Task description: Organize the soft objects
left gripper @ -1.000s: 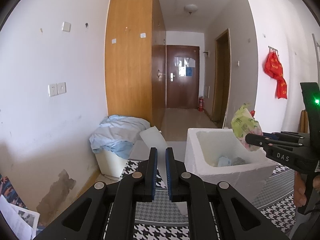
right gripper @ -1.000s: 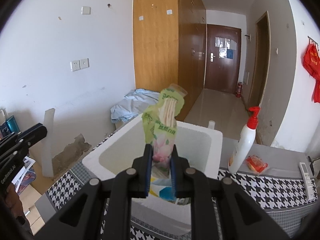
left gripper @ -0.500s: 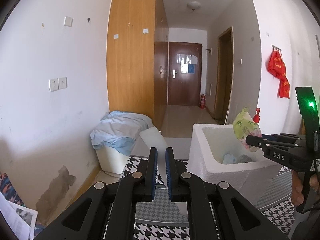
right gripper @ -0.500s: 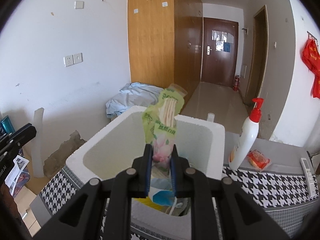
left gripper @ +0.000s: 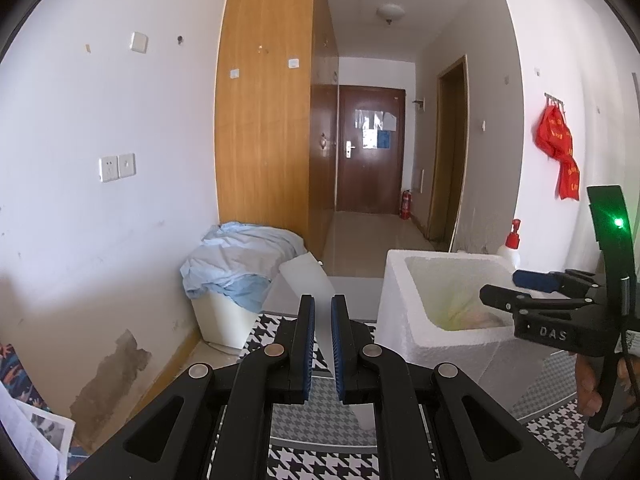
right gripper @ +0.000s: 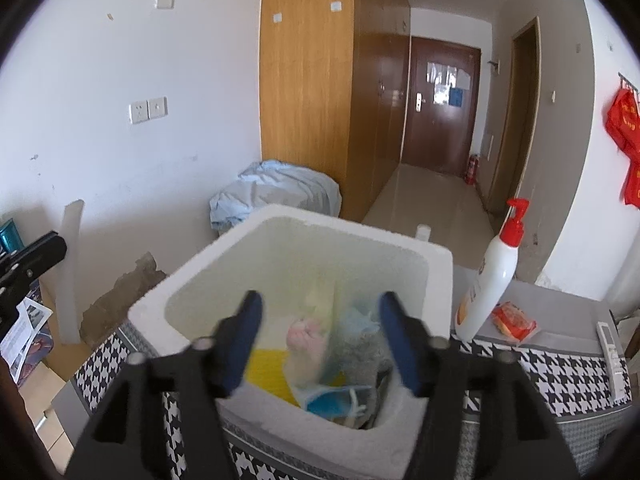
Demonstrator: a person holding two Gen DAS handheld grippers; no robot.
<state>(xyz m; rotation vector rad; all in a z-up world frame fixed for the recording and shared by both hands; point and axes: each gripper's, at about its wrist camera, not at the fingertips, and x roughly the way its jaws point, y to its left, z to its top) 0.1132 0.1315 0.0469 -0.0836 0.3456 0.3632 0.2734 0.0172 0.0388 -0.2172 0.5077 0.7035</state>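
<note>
A white foam box (right gripper: 400,248) stands on the houndstooth-covered table (right gripper: 560,368); it also shows in the left wrist view (left gripper: 404,312). My right gripper (right gripper: 320,312) is open just above the box. The green tissue packet (right gripper: 316,320), blurred, is dropping among other soft things inside: a yellow piece (right gripper: 268,368), blue pieces (right gripper: 332,400). The right gripper also shows from the side in the left wrist view (left gripper: 504,288), over the box. My left gripper (left gripper: 322,304) is nearly shut and empty, left of the box.
A white pump bottle with a red top (right gripper: 492,280), a red packet (right gripper: 514,320) and a remote (right gripper: 610,340) lie right of the box. A bin under a blue sheet (left gripper: 236,264) stands by the wall. A foam lid (left gripper: 308,280) leans beyond the left gripper.
My right gripper has opened over the foam box and let go of the green packet, which falls into the box. The left gripper has stayed in place.
</note>
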